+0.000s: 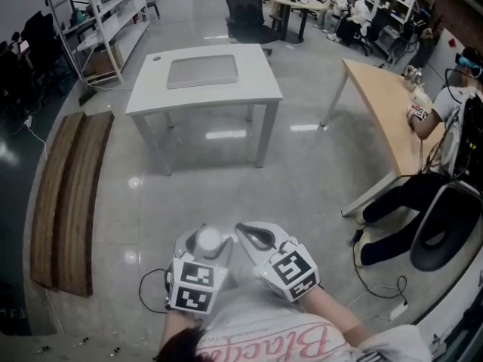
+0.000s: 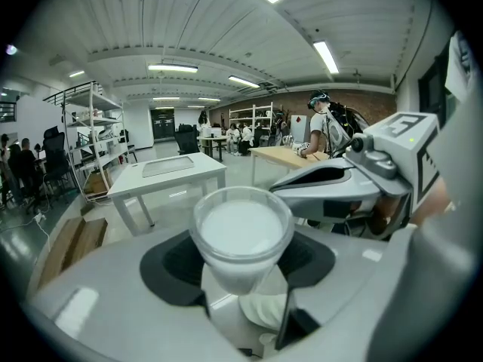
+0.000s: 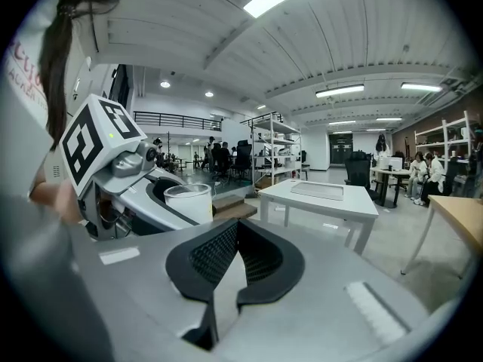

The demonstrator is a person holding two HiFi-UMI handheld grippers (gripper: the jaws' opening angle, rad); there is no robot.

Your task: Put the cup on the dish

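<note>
Left gripper view shows the left claw [image 2: 240,266] clamped round a white cup [image 2: 241,225]; the right claw [image 3: 236,251] is closed, empty. The cup's tapered wall could slip downward and drop.

I see a white table [image 1: 151,89] ahead, wooden planks [image 1: 64,202] on floor left, black office chair [image 1: 247,10] behind, wooden desk [image 1: 381,100] right

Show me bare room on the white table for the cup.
The white table is bare all round the flat grey tray at its middle; widest strips lie along its near edge and left side. The tan wooden table's far end is crowded.
</note>
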